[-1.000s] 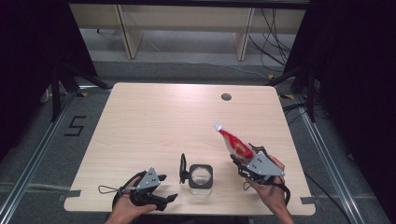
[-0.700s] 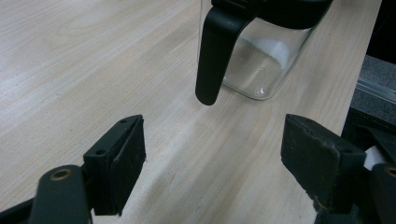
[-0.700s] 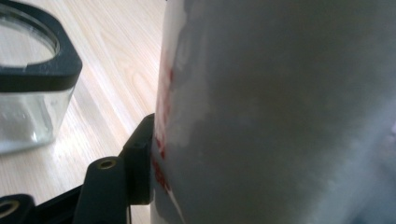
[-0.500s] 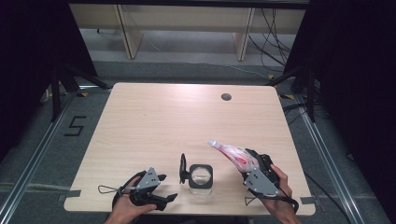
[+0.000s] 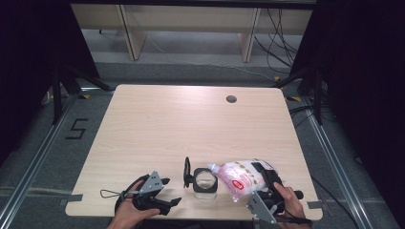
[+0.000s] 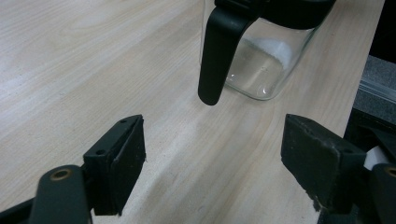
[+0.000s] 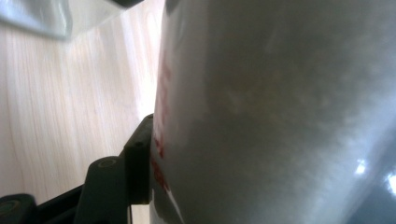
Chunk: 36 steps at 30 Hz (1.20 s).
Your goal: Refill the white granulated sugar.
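Observation:
A clear glass jar (image 5: 205, 181) with a black rim stands near the table's front edge, its black lid (image 5: 187, 171) swung open to its left. My right gripper (image 5: 263, 177) is shut on a white bag with a red label (image 5: 241, 175), held tipped on its side with the narrow corner over the jar's mouth. In the right gripper view the bag (image 7: 280, 112) presses against one black finger (image 7: 137, 163). My left gripper (image 5: 165, 193) rests open on the table left of the jar. In its own view the left gripper (image 6: 215, 158) faces the jar (image 6: 261, 60); something white shows through the glass.
The light wooden table (image 5: 191, 124) has a round cable hole (image 5: 231, 99) at its far right. Dark curtains stand on both sides and a shelf frame (image 5: 191, 28) behind. A floor mark (image 5: 76, 129) lies to the left.
My right gripper has carried the bag leftward and tipped it from pointing up and away to lying sideways with its corner at the jar's mouth. The left gripper has stayed still.

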Motion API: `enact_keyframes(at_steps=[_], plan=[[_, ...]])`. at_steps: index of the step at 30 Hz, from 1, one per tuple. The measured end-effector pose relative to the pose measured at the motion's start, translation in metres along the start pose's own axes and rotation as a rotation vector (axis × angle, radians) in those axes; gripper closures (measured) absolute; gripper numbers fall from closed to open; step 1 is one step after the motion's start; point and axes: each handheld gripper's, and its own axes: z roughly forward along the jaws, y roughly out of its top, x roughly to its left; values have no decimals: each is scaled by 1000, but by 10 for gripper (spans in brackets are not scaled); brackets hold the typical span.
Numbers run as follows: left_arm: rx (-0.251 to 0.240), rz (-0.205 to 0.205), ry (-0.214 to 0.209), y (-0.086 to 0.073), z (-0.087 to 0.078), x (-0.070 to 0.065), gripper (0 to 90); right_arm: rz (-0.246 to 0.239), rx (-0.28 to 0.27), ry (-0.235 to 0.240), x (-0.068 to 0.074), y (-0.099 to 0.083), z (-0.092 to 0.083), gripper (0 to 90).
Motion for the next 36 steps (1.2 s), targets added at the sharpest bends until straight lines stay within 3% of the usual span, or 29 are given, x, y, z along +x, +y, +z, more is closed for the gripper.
enact_keyframes(at_steps=[2, 3, 4, 5, 6, 7, 9, 13, 15, 17, 18, 19, 24, 25, 26, 28, 31, 32, 34, 35, 36], plan=[[1, 1, -1, 0, 0, 0, 215, -123, 11, -24, 0, 2, 0, 409], [3, 1, 4, 0, 0, 0, 215, -89, 22, -28, 4, 2, -1, 409], [1, -1, 2, 0, 0, 0, 215, -148, 16, -30, 2, 3, -1, 410], [9, 10, -1, 0, 0, 1, 215, -107, 29, -23, 6, 2, -2, 410], [0, 1, -2, 0, 0, 0, 215, -247, 17, -41, 0, 6, -1, 410], [3, 3, -3, 0, 0, 0, 215, -151, 44, -37, 8, 3, -2, 410], [1, 0, -1, 0, 0, 0, 215, -262, 40, -51, 5, 5, -1, 411], [3, 2, -2, 0, 0, 0, 215, -269, 60, -48, 9, 4, -1, 412], [2, 1, -2, 0, 0, 0, 215, -331, 74, -59, 9, 6, -1, 412], [7, 8, 1, 0, 0, 0, 215, -305, 84, -63, 14, 5, -1, 413], [6, 8, 1, 0, 0, 0, 215, -353, 79, -61, 12, 6, -1, 413], [3, 3, -1, 0, 0, 0, 215, -371, 80, -63, 11, 7, -1, 413], [0, 3, -1, 0, 0, 0, 215, -381, 96, -60, 15, 6, 0, 414], [5, 6, 0, 0, 0, 0, 215, -422, 107, -68, 13, 8, -1, 414], [7, 9, 1, 0, 0, 0, 215, -378, 116, -55, 16, 5, 1, 414], [6, 14, 0, 0, 0, 0, 215, -451, 83, -77, 13, 6, 2, 415], [6, 20, -2, 0, 0, 1, 215, -512, 120, -70, 11, 7, 1, 415], [6, 23, -3, 0, 0, 1, 215, -520, 85, -96, 11, 6, 3, 415], [6, 43, -5, 1, 0, 2, 216, -527, 120, -89, 10, 8, -1, 416], [4, 37, -9, 1, 1, 2, 216, -519, 99, -106, 13, 7, 1, 416], [1, 36, -10, 1, 1, 2, 217, -552, 109, -103, 12, 9, 1, 416]])
